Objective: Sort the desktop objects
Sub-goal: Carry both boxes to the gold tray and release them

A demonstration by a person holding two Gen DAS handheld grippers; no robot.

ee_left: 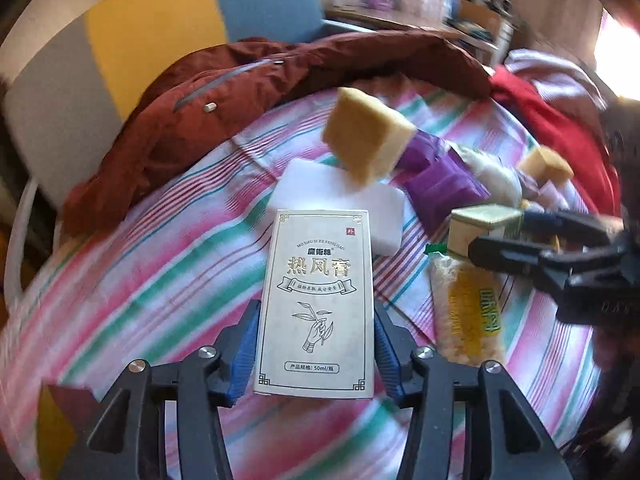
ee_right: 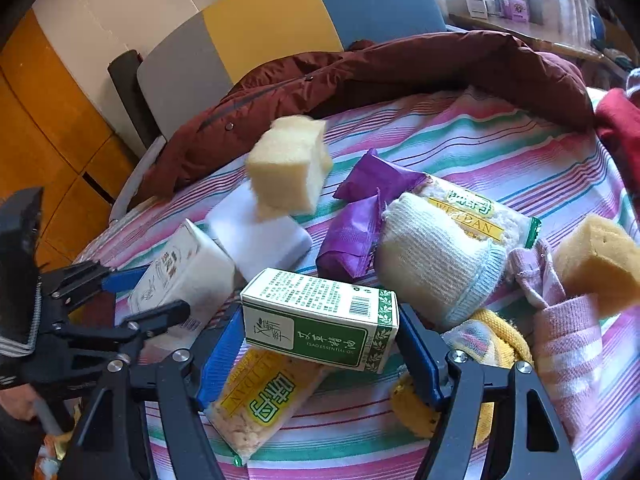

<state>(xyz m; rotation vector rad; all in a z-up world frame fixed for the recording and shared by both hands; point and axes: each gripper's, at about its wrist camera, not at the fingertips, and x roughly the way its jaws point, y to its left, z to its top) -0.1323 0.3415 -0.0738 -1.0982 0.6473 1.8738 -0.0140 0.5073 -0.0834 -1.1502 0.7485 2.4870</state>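
While the left gripper (ee_left: 316,344) clamps the cream box (ee_left: 316,304) and the right gripper (ee_right: 320,344) the green box (ee_right: 320,320), striped cloth (ee_left: 160,280) lies bare leftward, a red coat (ee_left: 240,92) edging it.

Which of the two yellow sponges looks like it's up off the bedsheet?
The yellow sponge above the white block; blurred, apparently airborne. The other lies among cloths.

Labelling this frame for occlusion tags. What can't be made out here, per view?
- Left wrist: yellow sponge block motion-blurred; whether it rests on the white block is unclear.
- Left wrist: right gripper cut off by the right edge; green box mostly hidden.
- Right wrist: yellow cloth largely hidden behind the gripper finger.
- Right wrist: shelf items too small and blurred to identify.
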